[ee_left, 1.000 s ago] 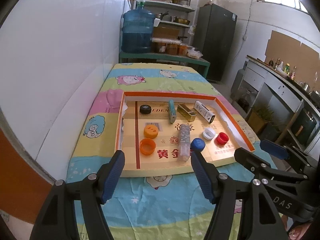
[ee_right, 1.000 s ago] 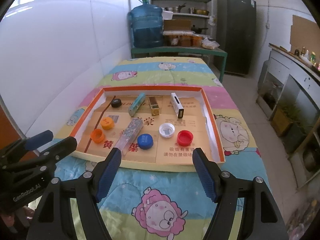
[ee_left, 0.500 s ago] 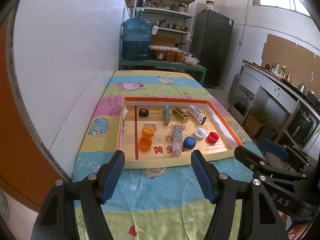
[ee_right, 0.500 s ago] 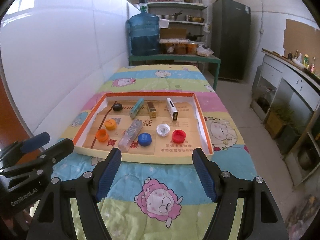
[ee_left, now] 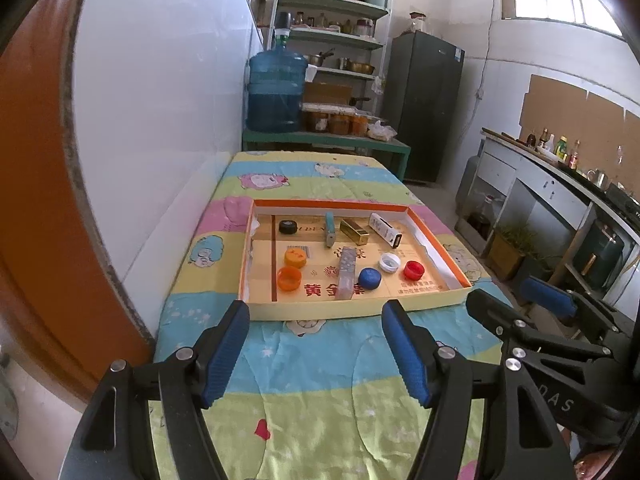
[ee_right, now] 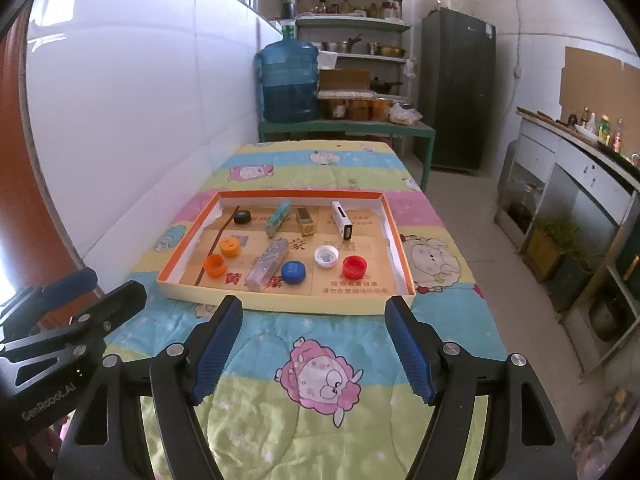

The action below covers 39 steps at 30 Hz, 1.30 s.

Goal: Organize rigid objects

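The shallow orange-rimmed cardboard tray (ee_left: 436, 240) (ee_right: 400, 240) lies on a cartoon-printed quilt (ee_left: 320, 360) (ee_right: 320, 360) and holds the rigid objects, all apart from one another. Along its far side sit a black cap (ee_left: 288, 227) (ee_right: 242, 217), a teal bar (ee_left: 329, 229) (ee_right: 278, 218), a gold box (ee_left: 354, 231) (ee_right: 305, 221) and a white box with a dark end (ee_left: 385, 230) (ee_right: 342, 219). Nearer are two orange caps (ee_left: 296, 258) (ee_right: 230, 247), a clear glittery bar (ee_left: 346, 273) (ee_right: 267, 265), a blue cap (ee_left: 369, 278) (ee_right: 293, 272), a white cap (ee_left: 390, 262) (ee_right: 326, 257) and a red cap (ee_left: 413, 269) (ee_right: 354, 267). The tray floor bears large red Chinese characters, among them "黄金", and part of a word reading "LDEN"; the small red print is too fine to read. The left gripper (ee_left: 316, 354) (ee_right: 60, 304) and the right gripper (ee_right: 314, 348) (ee_left: 532, 304) hang over the quilt short of the tray, jaws spread wide and holding nothing. The left one's body reads "GenRobot.AI"; the right one's shows the letters "DAS".
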{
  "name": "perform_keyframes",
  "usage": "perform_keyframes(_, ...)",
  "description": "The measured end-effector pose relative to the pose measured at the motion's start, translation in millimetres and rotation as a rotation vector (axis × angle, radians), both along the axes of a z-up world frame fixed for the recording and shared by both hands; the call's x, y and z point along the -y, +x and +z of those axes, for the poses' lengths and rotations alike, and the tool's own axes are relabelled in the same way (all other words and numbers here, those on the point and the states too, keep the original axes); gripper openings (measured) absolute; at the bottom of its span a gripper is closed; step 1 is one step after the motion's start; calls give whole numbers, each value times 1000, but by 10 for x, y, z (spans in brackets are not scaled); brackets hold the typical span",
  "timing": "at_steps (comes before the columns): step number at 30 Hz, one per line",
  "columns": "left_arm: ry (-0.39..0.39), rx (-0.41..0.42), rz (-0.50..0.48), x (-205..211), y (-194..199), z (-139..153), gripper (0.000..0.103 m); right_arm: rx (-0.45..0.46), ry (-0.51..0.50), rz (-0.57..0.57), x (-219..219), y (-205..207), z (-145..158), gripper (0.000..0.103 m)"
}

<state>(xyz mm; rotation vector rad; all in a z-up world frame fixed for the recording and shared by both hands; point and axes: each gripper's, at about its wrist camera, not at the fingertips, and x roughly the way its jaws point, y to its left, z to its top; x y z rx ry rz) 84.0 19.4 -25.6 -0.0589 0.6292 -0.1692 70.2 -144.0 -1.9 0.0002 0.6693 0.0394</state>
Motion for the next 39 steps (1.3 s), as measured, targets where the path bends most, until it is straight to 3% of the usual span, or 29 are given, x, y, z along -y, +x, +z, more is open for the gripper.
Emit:
perform_keyframes(10,-2,82,61,34,-467,109,68,59,-25,-39,23,-344,123,75)
perform_keyframes(14,34,98,118,48,-591,128,68,85,-40,-58,24,-505,163,75)
perform_keyframes(26,-6,82,98,7,-769,167,67,139,-54,-91,-21,-969,280,75)
perform_keyframes(39,-8,74,95,-7,-898,249,67,138,-76,-97,-88,-1024,273,75)
